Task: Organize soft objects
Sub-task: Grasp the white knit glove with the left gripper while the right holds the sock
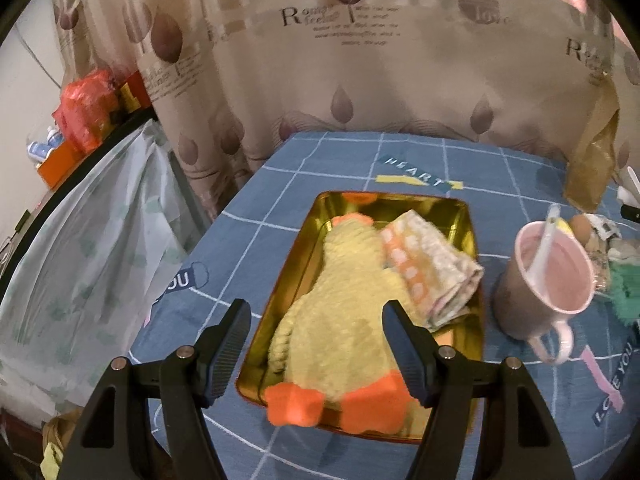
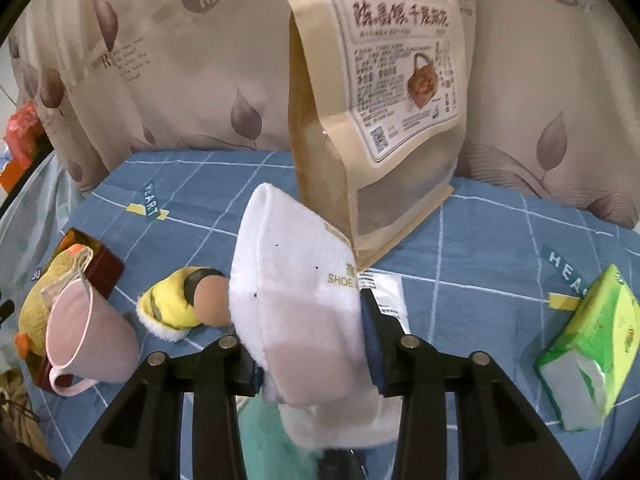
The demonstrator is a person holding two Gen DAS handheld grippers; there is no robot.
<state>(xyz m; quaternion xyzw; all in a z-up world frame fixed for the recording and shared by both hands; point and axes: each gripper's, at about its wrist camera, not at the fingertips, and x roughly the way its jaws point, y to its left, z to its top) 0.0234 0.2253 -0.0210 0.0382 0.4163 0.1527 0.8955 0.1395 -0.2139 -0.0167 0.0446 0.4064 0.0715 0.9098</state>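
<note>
A gold metal tray (image 1: 466, 216) on the blue checked cloth holds a yellow plush duck (image 1: 344, 300) with orange feet, and a folded orange-and-white cloth (image 1: 428, 268) lies against its right side. My left gripper (image 1: 316, 308) hangs open just above the duck's lower body and touches nothing. My right gripper (image 2: 308, 332) is shut on a white slipper (image 2: 292, 280) with "SHOE" printed on it, held up off the table. A small yellow plush toy (image 2: 168, 304) lies to its left, with a brown egg (image 2: 212, 300) against it. Something teal and fluffy (image 2: 264, 436) lies under the slipper.
A pink mug (image 1: 548, 276) with a white spoon stands right of the tray. A kraft snack bag (image 2: 380, 120) stands behind the slipper, and a green tissue pack (image 2: 588, 356) lies at the right. Patterned curtains (image 1: 360, 60) close the back, and a plastic sheet (image 1: 88, 248) hangs at the left.
</note>
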